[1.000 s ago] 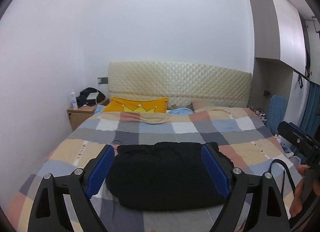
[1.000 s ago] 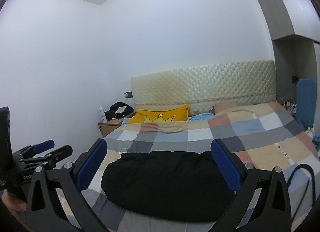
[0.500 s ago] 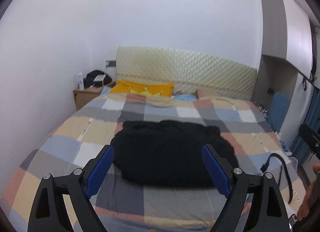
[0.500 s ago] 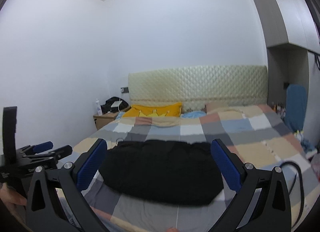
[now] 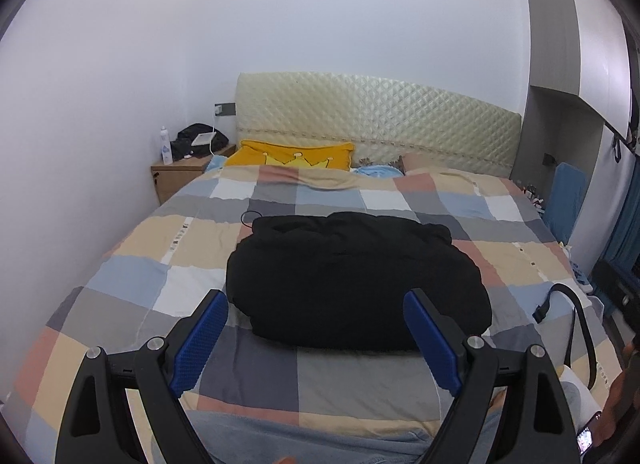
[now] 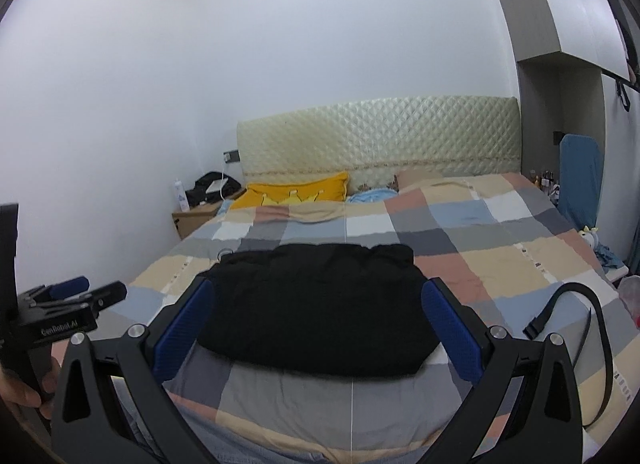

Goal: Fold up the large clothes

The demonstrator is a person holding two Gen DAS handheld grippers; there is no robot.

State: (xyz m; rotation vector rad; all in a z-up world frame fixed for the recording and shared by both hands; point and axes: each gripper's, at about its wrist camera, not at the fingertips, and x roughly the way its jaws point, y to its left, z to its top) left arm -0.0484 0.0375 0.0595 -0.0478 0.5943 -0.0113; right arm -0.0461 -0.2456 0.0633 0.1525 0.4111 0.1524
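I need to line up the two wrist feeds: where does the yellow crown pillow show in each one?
Left wrist: yellow crown pillow, left of centre, at the head of the bed, right of the nightstand.
Right wrist: yellow crown pillow, left of centre, right of the nightstand.
Shared landmark: the quilted headboard behind it.

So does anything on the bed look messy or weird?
Yes. The black garment lies in a lumpy heap mid-bed, not flat. A black strap loops up off the checked quilt at the right edge. The quilt's top edge is rumpled below the yellow pillow.
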